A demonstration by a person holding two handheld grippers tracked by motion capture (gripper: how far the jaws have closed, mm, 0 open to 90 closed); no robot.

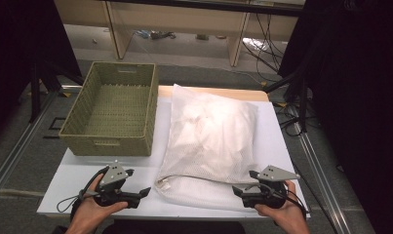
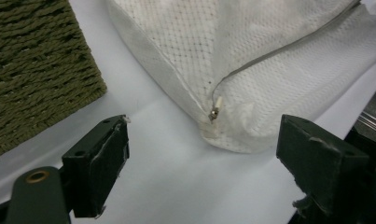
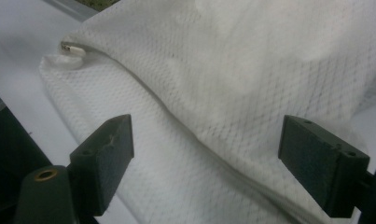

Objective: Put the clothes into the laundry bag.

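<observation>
I see a big white mesh bag (image 1: pixel 211 141) lying flat on the white table (image 1: pixel 77 183). It is puffy and full of something soft.

My left gripper (image 1: pixel 144 191) sits just beside the near left corner of the bag. Its jaws are wide apart and nothing is between them. In the left gripper view, the bag's corner is straight ahead of the jaws, a little past their tips. The small zipper pull (image 2: pixel 215 112) is right there at that corner, in the middle of the gap but farther away. The zipper line runs up and away toward the right jaw's side. Off past the left jaw is a green woven basket (image 2: pixel 34 70).

My right gripper (image 1: pixel 236 191) sits at the near right end of the bag. Its jaws are wide apart too. They hold nothing. In the right gripper view, the bag's mesh lies between and ahead of the two jaws, and the pads do not press on it. The zipper pull shows far ahead, past the left jaw.

In the high view, the basket stands well ahead of my left gripper, just beside the bag.
</observation>
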